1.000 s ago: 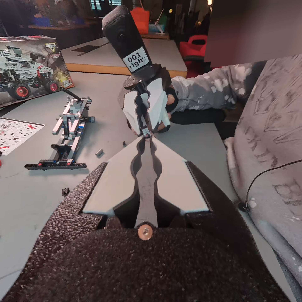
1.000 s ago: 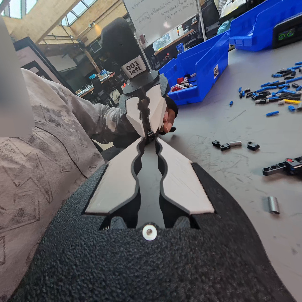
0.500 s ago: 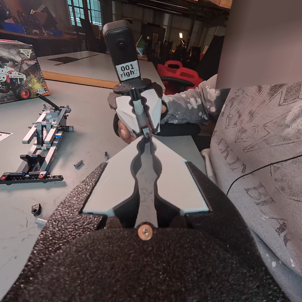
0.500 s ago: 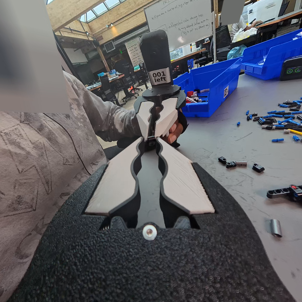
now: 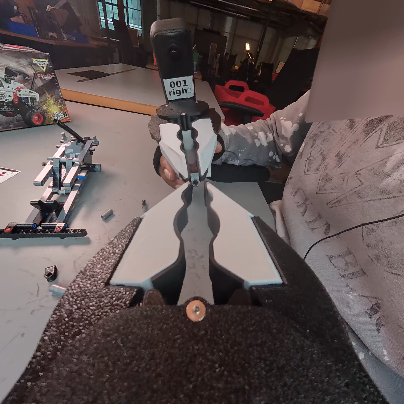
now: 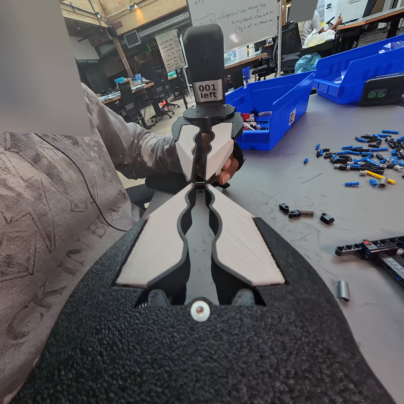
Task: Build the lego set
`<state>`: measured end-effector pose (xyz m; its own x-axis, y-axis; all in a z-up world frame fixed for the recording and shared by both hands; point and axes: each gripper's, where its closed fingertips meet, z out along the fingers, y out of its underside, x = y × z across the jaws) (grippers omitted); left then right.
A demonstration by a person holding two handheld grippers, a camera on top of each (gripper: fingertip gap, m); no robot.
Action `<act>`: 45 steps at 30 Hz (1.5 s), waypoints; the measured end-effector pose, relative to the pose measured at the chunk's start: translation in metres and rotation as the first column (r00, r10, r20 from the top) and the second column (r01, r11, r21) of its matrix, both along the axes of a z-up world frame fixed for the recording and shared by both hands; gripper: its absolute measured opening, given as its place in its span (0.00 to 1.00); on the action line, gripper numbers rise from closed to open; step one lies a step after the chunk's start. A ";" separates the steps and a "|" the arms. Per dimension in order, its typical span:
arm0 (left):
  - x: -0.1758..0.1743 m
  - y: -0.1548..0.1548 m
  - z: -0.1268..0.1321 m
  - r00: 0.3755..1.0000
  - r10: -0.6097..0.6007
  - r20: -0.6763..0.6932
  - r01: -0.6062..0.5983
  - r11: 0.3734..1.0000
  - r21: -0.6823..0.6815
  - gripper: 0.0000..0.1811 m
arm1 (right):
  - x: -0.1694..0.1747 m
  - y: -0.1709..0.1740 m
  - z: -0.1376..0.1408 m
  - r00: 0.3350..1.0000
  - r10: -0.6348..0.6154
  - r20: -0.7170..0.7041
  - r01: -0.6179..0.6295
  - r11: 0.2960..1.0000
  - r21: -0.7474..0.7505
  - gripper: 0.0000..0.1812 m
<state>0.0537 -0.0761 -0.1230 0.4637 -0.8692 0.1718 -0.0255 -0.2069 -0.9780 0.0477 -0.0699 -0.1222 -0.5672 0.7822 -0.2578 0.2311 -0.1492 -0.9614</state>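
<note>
My left gripper (image 5: 195,187) and my right gripper (image 6: 200,185) meet tip to tip above the near edge of the grey table (image 5: 122,140), in front of a person's grey sweatshirt. The right gripper (image 5: 193,178) is shut on a small grey connector (image 5: 194,181) with a cross hole. The left gripper (image 6: 199,178) is shut on a small black piece (image 6: 200,183). The two pieces touch; how they join is hidden. The part-built grey and black chassis (image 5: 63,175) lies on the table to the left, and its end also shows in the right wrist view (image 6: 371,247).
The set's box (image 5: 24,87) stands at the back left. Loose parts lie about: a grey sleeve (image 5: 107,213), a black connector (image 5: 50,272), black connectors (image 6: 294,213), a grey sleeve (image 6: 343,290), and a pile of blue and black pins (image 6: 371,157). Blue bins (image 6: 273,118) stand behind.
Both grippers have stayed tip to tip and shut while turning more upright and level. The chassis and loose parts have shifted in view only through that motion.
</note>
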 end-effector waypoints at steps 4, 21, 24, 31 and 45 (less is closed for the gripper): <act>0.000 0.003 -0.008 0.998 0.017 -0.057 -0.018 1.000 -0.006 0.06 | -0.001 -0.002 -0.006 1.000 0.003 0.024 -0.003 1.000 0.025 0.04; -0.001 0.000 0.025 0.978 -0.022 0.205 0.017 1.000 0.025 0.04 | -0.001 -0.005 0.027 0.992 0.002 -0.126 -0.025 0.984 -0.179 0.05; -0.002 0.000 0.028 0.973 -0.020 0.228 0.014 1.000 0.028 0.04 | -0.003 -0.004 0.029 0.989 -0.016 -0.146 -0.010 0.984 -0.177 0.05; -0.005 0.002 0.030 0.970 -0.002 0.242 -0.004 1.000 0.027 0.03 | -0.006 -0.003 0.031 0.985 -0.051 -0.165 0.026 0.988 -0.154 0.04; -0.045 0.025 -0.065 0.916 0.162 -0.367 -0.230 0.962 -0.150 0.15 | -0.008 0.029 -0.006 0.987 -0.163 -0.017 0.164 0.982 0.091 0.04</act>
